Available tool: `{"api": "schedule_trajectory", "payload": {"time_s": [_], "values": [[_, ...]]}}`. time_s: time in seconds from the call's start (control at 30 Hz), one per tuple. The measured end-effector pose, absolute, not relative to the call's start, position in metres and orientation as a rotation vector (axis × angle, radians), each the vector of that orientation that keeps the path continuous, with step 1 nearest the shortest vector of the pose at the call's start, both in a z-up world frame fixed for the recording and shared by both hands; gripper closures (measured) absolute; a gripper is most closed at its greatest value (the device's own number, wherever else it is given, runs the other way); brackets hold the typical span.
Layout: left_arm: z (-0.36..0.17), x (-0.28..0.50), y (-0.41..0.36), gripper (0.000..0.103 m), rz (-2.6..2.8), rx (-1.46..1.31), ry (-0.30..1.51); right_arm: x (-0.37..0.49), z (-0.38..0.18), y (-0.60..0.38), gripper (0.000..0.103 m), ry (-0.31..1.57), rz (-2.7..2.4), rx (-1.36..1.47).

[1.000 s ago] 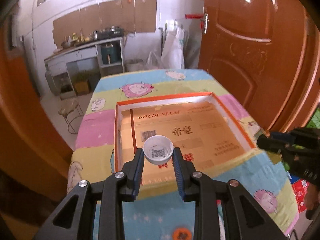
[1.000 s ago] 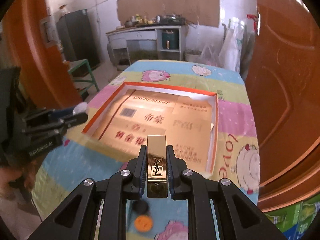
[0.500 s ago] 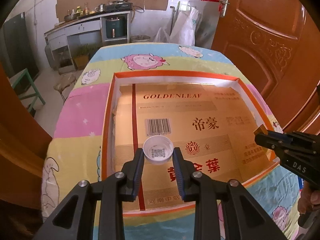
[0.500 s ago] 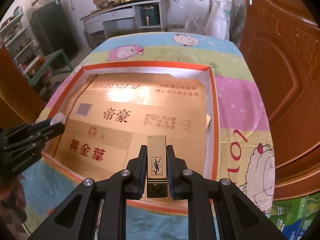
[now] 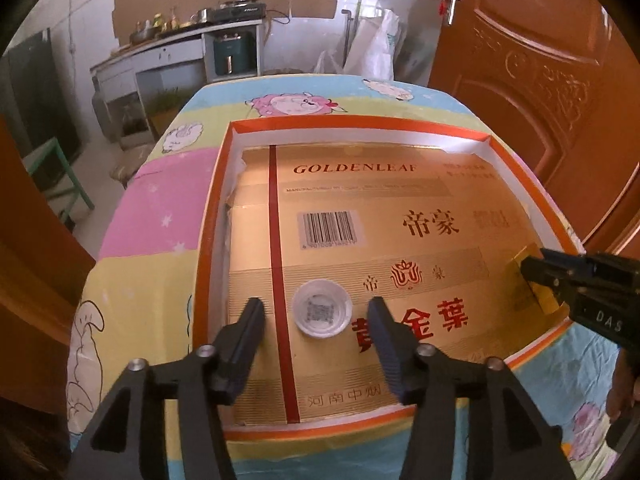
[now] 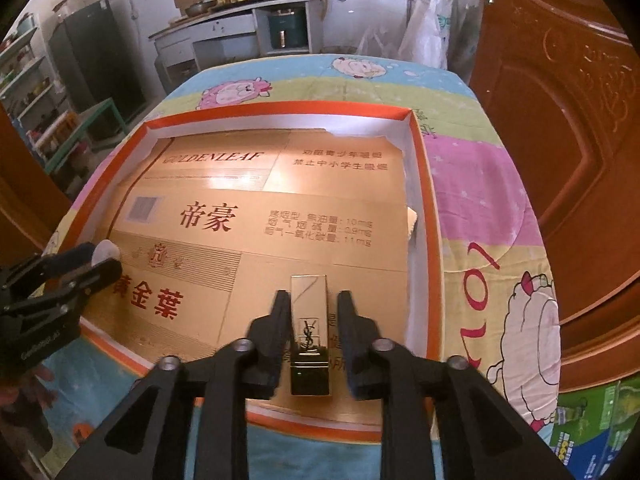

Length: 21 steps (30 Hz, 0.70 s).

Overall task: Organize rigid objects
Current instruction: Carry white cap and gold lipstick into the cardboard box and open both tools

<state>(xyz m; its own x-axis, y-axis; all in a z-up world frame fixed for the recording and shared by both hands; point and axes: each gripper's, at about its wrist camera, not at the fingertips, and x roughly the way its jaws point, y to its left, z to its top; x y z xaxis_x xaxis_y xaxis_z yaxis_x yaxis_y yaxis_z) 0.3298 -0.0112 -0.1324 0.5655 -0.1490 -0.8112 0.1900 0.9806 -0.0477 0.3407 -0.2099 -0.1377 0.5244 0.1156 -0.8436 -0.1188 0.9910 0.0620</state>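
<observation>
A shallow orange-rimmed tray (image 5: 212, 216) with a gold cardboard floor lies on the table; it also shows in the right wrist view (image 6: 420, 184). A white bottle cap (image 5: 322, 313) lies on the tray floor between the spread fingers of my left gripper (image 5: 316, 312), which is open and not touching it. A gold YSL lipstick case (image 6: 309, 336) lies on the tray floor between the fingers of my right gripper (image 6: 310, 308), which is open with gaps on both sides. The right gripper (image 5: 538, 270) appears at the right edge of the left wrist view, the left gripper (image 6: 96, 264) at the left of the right wrist view.
The table wears a pastel cartoon-sheep cloth (image 5: 160, 208). An orange wooden door (image 6: 580, 120) stands close on the right. A kitchen counter (image 5: 180, 52) and a green stool (image 5: 60, 176) are beyond the table.
Both grippers lowered over the tray and opened. The cap and the lipstick case, held before, now lie released on the tray floor.
</observation>
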Motion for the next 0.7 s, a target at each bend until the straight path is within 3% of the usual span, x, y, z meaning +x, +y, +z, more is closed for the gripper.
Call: {"api": "schedule_trajectory", "payload": {"time_s": [0.13,0.2,0.7], "values": [[-0.132,0.324,-0.016,0.039,-0.213,0.070,0.933,0.335,-0.136,-0.213,0.066,0.986,0.147,0.013],[-0.130,0.322,-0.015,0.039,-0.202,0.071,0.919,0.330,-0.132,-0.213,0.052,0.963,0.143,0.006],[-0.074,0.222,0.014,0.039,-0.219,-0.014,0.742,0.226,-0.080,-0.208,0.050,0.804,0.141,0.017]]}}
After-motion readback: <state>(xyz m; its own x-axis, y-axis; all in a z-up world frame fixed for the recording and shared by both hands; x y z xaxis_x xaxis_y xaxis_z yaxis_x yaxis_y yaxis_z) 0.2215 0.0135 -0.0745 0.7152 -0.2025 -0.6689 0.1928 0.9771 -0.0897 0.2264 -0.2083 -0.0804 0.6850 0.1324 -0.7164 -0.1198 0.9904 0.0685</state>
